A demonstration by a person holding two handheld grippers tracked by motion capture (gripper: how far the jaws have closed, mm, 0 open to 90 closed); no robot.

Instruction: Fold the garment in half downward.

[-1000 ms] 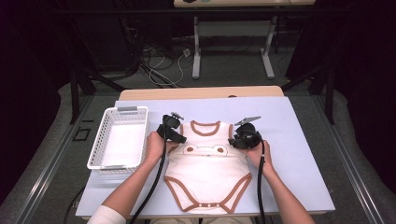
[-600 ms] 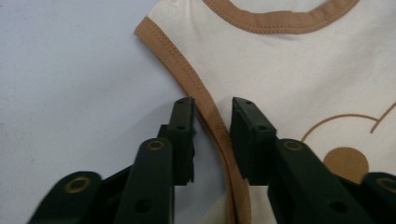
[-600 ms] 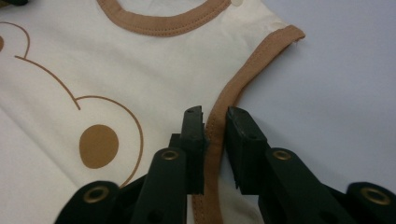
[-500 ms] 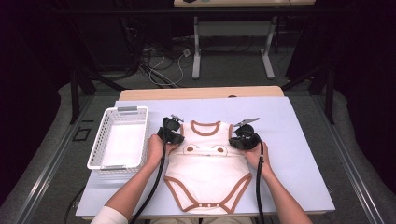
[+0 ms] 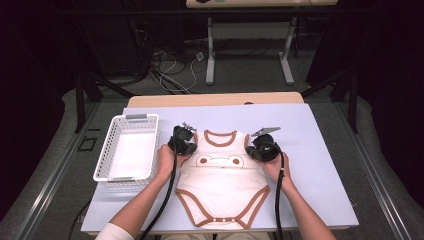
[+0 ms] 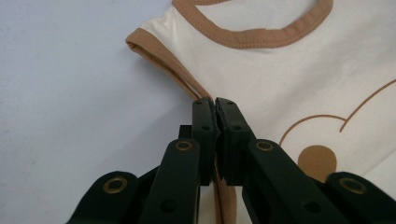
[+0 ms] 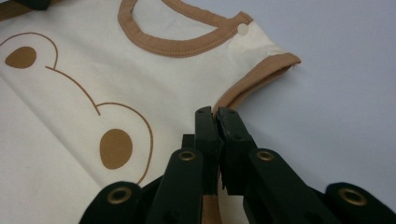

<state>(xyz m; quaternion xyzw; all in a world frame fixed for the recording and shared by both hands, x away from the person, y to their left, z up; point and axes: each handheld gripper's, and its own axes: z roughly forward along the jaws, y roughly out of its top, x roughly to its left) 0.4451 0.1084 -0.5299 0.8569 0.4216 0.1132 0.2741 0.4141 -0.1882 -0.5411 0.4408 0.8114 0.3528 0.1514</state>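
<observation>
Cream bodysuit (image 5: 222, 172) is being pinched at both armholes by the left gripper (image 6: 215, 100) and right gripper (image 7: 215, 111), jaws just closed on the brown trim; a joint lift or fold is probably being prepared.

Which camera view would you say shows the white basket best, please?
The high view: the white basket sits whole at the left of the table, beside the left gripper on the baby bodysuit. The two gripper views look along closed fingers at the bodysuit's brown-trimmed armholes and light tabletop, and give nothing of the basket.
</observation>
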